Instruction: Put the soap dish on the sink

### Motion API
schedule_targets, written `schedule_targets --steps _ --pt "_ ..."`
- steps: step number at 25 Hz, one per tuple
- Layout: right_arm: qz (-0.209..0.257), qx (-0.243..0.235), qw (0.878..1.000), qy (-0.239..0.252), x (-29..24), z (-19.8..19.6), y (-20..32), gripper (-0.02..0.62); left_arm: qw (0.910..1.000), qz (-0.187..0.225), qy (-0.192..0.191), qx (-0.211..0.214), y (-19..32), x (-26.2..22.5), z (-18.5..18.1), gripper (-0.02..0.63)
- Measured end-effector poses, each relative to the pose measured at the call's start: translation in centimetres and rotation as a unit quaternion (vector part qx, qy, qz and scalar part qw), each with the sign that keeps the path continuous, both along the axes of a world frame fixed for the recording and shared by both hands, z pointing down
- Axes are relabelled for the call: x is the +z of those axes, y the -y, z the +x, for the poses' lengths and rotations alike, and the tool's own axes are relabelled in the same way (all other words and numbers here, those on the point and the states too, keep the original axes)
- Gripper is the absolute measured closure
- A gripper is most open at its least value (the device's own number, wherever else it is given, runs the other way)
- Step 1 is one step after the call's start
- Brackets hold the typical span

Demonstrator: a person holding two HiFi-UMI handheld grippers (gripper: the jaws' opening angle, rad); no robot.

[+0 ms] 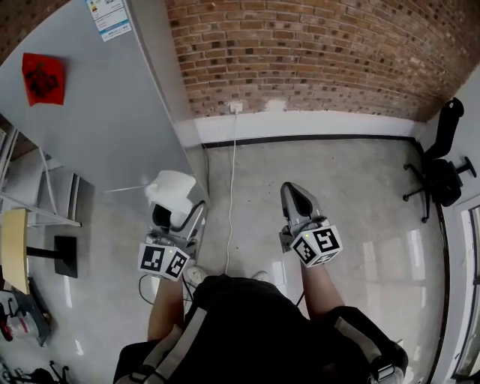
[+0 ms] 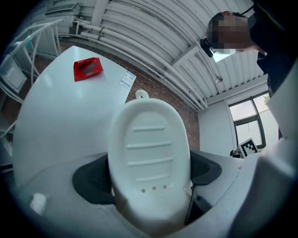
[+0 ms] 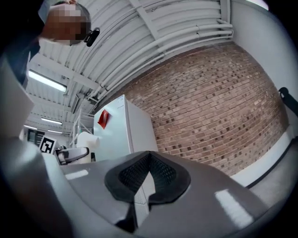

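Soap dish (image 2: 149, 162), white, ribbed, three small holes, is clamped upright between the jaws of the left gripper (image 1: 178, 219), held in the air over the floor beside a fridge (image 1: 97, 127). Right gripper (image 3: 148, 179) has its jaws pressed together on nothing. The fridge carries a red sticker (image 1: 43, 78) and a blue-white label (image 1: 110, 18), print on both too small to read; brick wall (image 1: 315, 52) behind.

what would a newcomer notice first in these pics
The white oval plastic soap dish, ribbed on its face, is clamped in the left gripper and fills the left gripper view. The right gripper is shut and empty beside it, above the glossy grey floor. A red brick wall runs behind; no sink is in view.
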State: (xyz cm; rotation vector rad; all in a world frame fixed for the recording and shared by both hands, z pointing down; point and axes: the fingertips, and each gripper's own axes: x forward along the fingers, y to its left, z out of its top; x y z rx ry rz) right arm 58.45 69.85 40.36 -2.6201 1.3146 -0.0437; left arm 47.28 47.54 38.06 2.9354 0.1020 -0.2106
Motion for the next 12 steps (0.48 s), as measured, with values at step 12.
schedule_targets --steps 12 --pt "-0.001 -0.140 0.990 -0.020 -1.8 -4.6 16.3 0.589 0.9944 -0.005 -0.021 -0.103 12.1 -0.6 -7.2 0.144"
